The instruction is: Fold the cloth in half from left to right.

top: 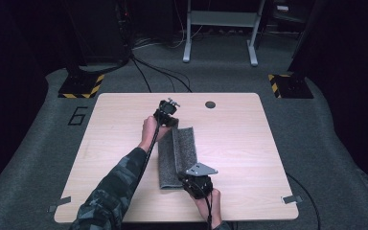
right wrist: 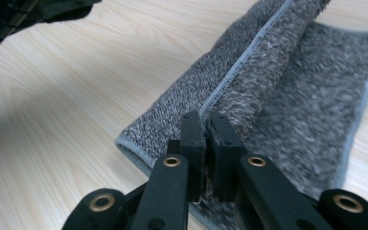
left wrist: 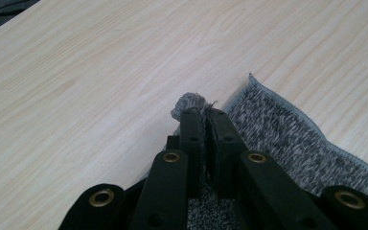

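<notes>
A grey towel lies near the middle of the light wooden surface, running lengthwise away from the person, with its left long edge lifted and partly turned over the rest. In the high view the left gripper sits at the towel's far left corner, held by a hand whose camouflage sleeve comes in from the bottom left. The left gripper view shows its fingers pressed together on a bunched bit of the towel's corner, raised off the wood, while the knitted grey fabric with its pale stitched hem spreads away to the right. The right gripper is at the towel's near end, topped by its grey three-cornered plate and held by the other hand. The right gripper view shows its fingers closed on the towel's hemmed edge, pinching it so that the fold stands up, with the fluffier inner face open to the right and the smoother outer face lying down toward the wood on the left. A dark round hole sits in the surface beyond the towel, well apart from it.
</notes>
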### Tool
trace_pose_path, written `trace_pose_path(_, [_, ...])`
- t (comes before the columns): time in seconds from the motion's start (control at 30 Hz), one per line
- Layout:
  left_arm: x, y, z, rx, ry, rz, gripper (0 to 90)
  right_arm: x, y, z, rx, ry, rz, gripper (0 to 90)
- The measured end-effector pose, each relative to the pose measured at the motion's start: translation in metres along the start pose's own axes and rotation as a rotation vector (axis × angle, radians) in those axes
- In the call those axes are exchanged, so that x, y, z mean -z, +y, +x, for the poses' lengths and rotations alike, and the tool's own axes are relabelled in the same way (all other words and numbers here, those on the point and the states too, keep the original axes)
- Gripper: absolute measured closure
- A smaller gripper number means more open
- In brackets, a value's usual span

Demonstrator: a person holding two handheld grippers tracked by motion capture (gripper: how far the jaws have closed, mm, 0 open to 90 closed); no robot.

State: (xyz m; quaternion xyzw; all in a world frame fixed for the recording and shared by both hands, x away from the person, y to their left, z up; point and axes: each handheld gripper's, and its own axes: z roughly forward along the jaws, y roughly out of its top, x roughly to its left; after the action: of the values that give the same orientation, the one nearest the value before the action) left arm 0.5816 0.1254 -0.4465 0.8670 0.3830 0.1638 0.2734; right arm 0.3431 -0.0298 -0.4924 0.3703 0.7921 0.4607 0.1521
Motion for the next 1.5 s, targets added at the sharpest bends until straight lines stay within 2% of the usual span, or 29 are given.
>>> trace_pose_path(0.27, [-0.012, 0.003, -0.009, 0.002, -0.001, 0.000, 85.0, 0.003, -0.007, -0.006, -0.023, -0.010, 0.004, 85.9])
trace_pose_path(0.57, [-0.022, 0.008, -0.021, -0.018, -0.011, 0.002, 85.0, 0.005, -0.016, -0.009, -0.036, -0.023, 0.013, 85.6])
trace_pose_path(0.77, [-0.028, 0.010, -0.024, -0.018, -0.019, 0.012, 84.6, 0.006, -0.020, -0.012, -0.052, -0.033, 0.013, 85.3])
trace_pose_path(0.83, [-0.029, 0.011, -0.025, -0.019, -0.018, 0.014, 84.8, 0.007, -0.022, -0.014, -0.043, -0.040, 0.015, 85.2])
trace_pose_path(0.87, [-0.031, 0.011, -0.025, -0.020, -0.018, 0.012, 84.9, 0.007, -0.022, -0.013, -0.060, -0.043, 0.013, 85.2])
trace_pose_path(1.03, [-0.033, 0.013, -0.027, -0.028, -0.016, 0.017, 85.0, 0.009, -0.025, -0.016, -0.054, -0.054, 0.016, 85.0])
trace_pose_path(1.2, [-0.037, 0.014, -0.030, -0.014, -0.027, 0.010, 85.1, 0.011, -0.026, -0.016, -0.055, -0.077, 0.015, 84.9])
trace_pose_path(1.27, [-0.038, 0.015, -0.031, -0.021, -0.031, 0.009, 85.0, 0.012, -0.026, -0.016, -0.056, -0.092, 0.015, 84.6])
trace_pose_path(1.3, [-0.039, 0.015, -0.031, -0.016, -0.037, 0.006, 83.6, 0.013, -0.027, -0.015, -0.056, -0.100, 0.020, 84.0])
trace_pose_path(1.37, [-0.039, 0.017, -0.032, 0.006, -0.042, 0.000, 60.4, 0.015, -0.027, -0.014, -0.054, -0.128, 0.026, 77.5])
trace_pose_path(1.43, [-0.036, 0.017, -0.031, 0.038, -0.048, -0.030, 43.2, 0.018, -0.028, -0.013, -0.050, -0.181, 0.037, 71.0])
trace_pose_path(1.47, [-0.033, 0.018, -0.030, 0.040, -0.057, -0.037, 35.3, 0.021, -0.029, -0.014, -0.049, -0.203, 0.047, 65.7])
trace_pose_path(1.5, [-0.030, 0.018, -0.029, 0.048, -0.068, -0.047, 31.2, 0.023, -0.031, -0.014, -0.061, -0.215, 0.050, 62.5])
